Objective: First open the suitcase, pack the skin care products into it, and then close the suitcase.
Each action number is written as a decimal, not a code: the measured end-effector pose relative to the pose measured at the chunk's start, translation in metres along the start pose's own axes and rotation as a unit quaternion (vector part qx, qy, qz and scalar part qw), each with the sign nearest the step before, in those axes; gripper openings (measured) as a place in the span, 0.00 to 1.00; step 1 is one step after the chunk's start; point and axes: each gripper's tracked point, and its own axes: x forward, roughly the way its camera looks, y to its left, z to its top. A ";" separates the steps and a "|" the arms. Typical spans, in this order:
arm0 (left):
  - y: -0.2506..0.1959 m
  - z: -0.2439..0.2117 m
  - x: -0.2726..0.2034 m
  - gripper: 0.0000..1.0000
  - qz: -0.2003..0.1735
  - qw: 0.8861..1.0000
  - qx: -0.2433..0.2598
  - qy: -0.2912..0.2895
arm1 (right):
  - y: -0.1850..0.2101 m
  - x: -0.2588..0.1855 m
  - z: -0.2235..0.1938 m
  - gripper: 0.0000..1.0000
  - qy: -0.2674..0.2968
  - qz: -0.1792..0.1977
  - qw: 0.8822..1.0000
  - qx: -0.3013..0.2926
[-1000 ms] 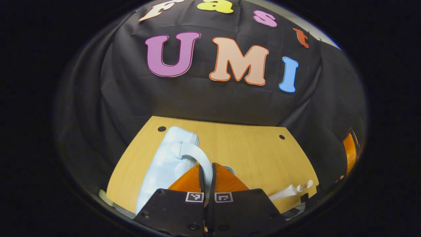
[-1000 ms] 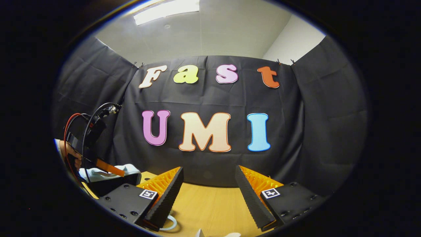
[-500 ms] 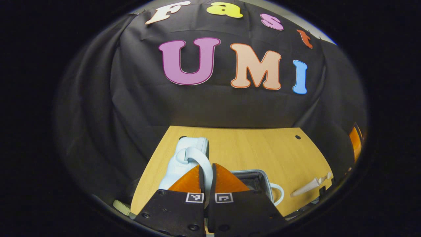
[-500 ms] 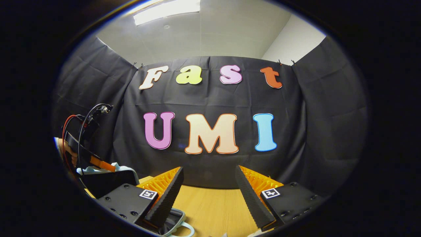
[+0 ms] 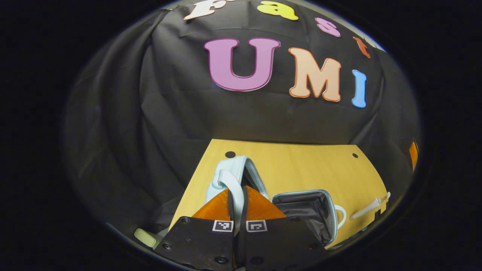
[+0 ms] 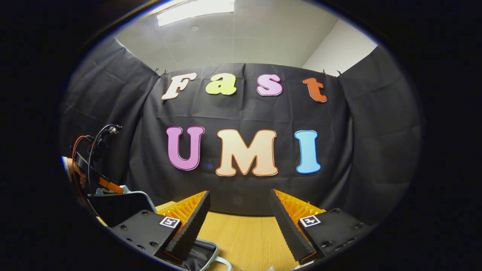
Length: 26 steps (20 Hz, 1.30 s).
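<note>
My left gripper [image 5: 236,195] is shut on the curved pale handle [image 5: 229,180] of the suitcase's lid [image 5: 241,165]. The lid stands raised on edge. Right of it the suitcase's base [image 5: 305,209] lies open with a dark lining and its own pale handle [image 5: 340,215]. A cream skin care tube [image 5: 367,209] lies on the table to the right. In the right gripper view my right gripper [image 6: 239,210] hangs open above the table with nothing between its fingers. The raised lid [image 6: 120,207], the left gripper [image 6: 109,186] and a hand [image 6: 77,171] are at its far left, the base's rim [image 6: 209,254] below.
The wooden table [image 5: 301,165] has two small holes near its back edge, which meets the black cloth wall. A small pale green object [image 5: 145,237] lies at the table's near left corner. Bare wood stretches behind the suitcase.
The left gripper has swung the lid up and over to the left by its handle, and the base's dark inside has come into view. The right gripper has barely moved.
</note>
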 end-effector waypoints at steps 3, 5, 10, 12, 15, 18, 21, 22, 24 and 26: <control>0.032 -0.010 0.008 0.00 0.023 1.000 -0.011 0.014 | 0.007 0.002 -0.002 1.00 0.005 0.000 1.000 -0.005; 0.052 -0.021 0.017 0.00 0.035 0.999 -0.019 0.025 | 0.012 0.002 -0.002 0.99 0.006 0.002 1.000 -0.010; 0.099 -0.063 0.043 0.00 0.067 0.994 -0.053 0.071 | 0.018 0.002 -0.007 1.00 0.015 0.006 1.000 -0.020; 0.118 -0.082 0.051 0.00 0.084 0.990 -0.070 0.091 | 0.018 0.001 -0.010 1.00 0.021 0.005 1.000 -0.020; 0.141 -0.102 0.054 0.00 0.102 0.985 -0.087 0.105 | 0.016 0.001 -0.010 0.99 0.025 0.001 0.999 -0.021; 0.150 -0.119 0.058 0.00 0.112 0.982 -0.098 0.118 | 0.016 0.000 -0.011 0.99 0.027 0.000 0.999 -0.024; 0.154 -0.125 0.063 0.00 0.121 0.980 -0.100 0.123 | 0.017 0.001 -0.010 0.99 0.027 0.001 0.999 -0.029; 0.156 -0.126 0.061 0.00 0.127 0.979 -0.100 0.123 | 0.016 0.000 -0.010 0.99 0.026 0.001 0.999 -0.029; 0.162 -0.124 0.060 0.02 0.149 0.977 -0.092 0.121 | 0.013 -0.001 -0.009 1.00 0.026 0.000 0.999 -0.029; 0.179 -0.108 0.057 0.22 0.182 0.976 -0.070 0.093 | 0.009 -0.003 -0.008 0.99 0.025 -0.003 0.999 -0.030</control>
